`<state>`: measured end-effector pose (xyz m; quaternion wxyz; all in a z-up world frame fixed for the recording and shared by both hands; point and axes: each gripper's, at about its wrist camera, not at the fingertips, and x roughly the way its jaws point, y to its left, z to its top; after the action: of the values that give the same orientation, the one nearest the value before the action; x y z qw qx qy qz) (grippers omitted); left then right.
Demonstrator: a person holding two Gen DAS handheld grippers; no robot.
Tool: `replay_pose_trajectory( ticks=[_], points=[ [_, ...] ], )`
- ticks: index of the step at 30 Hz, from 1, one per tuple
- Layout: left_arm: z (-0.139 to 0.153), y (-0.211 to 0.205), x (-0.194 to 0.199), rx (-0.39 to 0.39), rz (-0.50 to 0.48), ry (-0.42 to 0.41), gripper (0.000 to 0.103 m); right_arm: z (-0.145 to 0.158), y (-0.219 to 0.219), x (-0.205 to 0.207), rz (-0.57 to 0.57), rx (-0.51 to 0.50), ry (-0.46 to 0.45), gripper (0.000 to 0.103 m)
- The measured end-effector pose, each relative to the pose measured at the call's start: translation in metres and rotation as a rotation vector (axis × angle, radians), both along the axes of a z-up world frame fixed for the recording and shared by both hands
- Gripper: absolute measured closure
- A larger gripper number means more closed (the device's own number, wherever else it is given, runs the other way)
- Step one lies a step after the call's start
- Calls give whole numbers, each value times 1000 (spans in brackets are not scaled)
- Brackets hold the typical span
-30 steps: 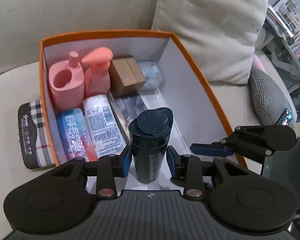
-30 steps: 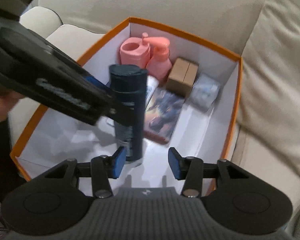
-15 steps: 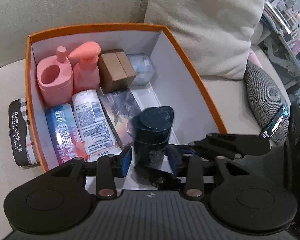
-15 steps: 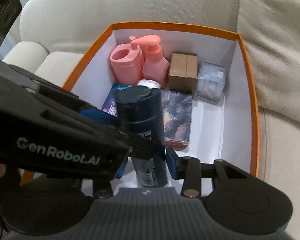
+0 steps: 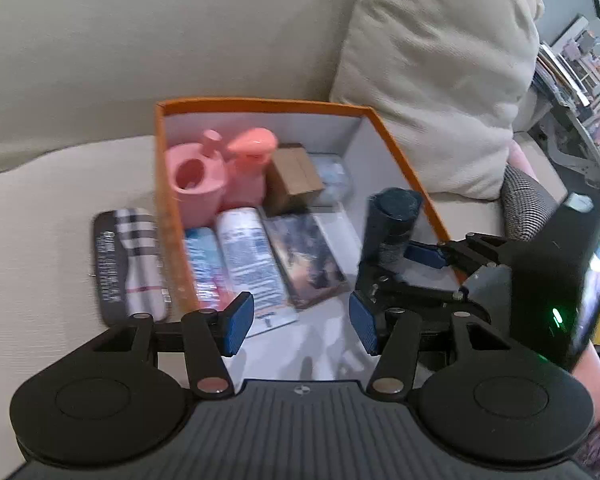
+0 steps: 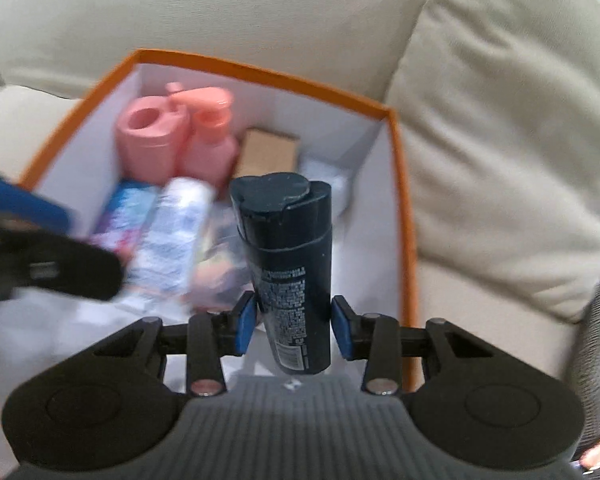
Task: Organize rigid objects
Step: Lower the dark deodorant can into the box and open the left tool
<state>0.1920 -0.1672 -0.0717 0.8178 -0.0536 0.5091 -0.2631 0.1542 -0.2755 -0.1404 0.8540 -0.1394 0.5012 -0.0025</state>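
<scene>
A dark blue bottle stands upright between the fingers of my right gripper, which is shut on it over the orange box. It also shows in the left wrist view, held at the box's right side. My left gripper is open and empty above the near end of the box. Inside the box are two pink pump bottles, a brown carton, a white tube, a blue pack and a flat picture pack.
The box sits on a beige sofa seat. A checked black case lies outside the box's left wall. A large cushion leans behind the box on the right. A grey checked cushion and shelves are further right.
My left gripper has let go of the dark bottle, opened and pulled back. My right gripper has closed on the bottle and carried it toward the box's right side.
</scene>
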Motion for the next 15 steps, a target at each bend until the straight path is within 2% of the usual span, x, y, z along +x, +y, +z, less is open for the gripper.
replay_pose_trajectory(
  ticks=[7,13,15],
  points=[
    [10,20,-2,-51,35,-12,41,-9,4,7,-26,-42,-15,62],
    [17,24,-4,-57,52,-35,41,-17,9,13,6,-48,-14,62],
    [19,27,-4,-63,54,-37,41,-20,12,16,3,-78,-5,62]
  ],
)
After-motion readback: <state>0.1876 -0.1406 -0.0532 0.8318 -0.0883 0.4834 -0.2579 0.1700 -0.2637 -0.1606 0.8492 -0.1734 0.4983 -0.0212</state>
